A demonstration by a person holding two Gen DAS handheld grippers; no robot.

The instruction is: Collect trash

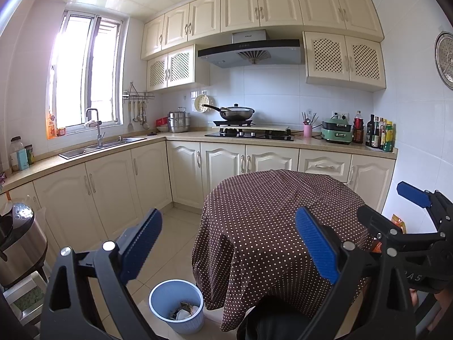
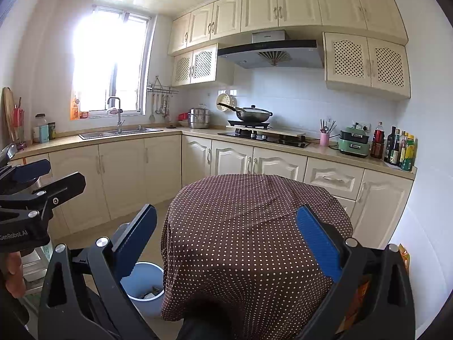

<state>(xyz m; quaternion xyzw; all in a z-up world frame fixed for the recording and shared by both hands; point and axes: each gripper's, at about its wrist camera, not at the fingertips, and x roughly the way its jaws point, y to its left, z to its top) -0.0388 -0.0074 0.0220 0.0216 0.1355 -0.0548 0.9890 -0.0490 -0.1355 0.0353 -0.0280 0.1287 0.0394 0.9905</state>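
tablecloth: matt dotted cloth | bin: smooth blue plastic | wok: shiny metal

Round surface covered by brown dotted cloth, top bare. Blue bin stands on tiled floor beside it.

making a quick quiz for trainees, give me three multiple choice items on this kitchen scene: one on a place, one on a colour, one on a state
1. Where is the waste bin?
A. on the counter
B. on the floor beside the covered table
C. in the sink

2. What colour is the bin?
A. red
B. light blue
C. black

3. How does the left hand-held gripper stand?
A. open, holding nothing
B. shut on a bottle
C. shut on a cloth

Answers: 1 B, it stands on the tiles by the polka-dot cloth; 2 B, its wall is pale blue; 3 A, its blue pads are wide apart.
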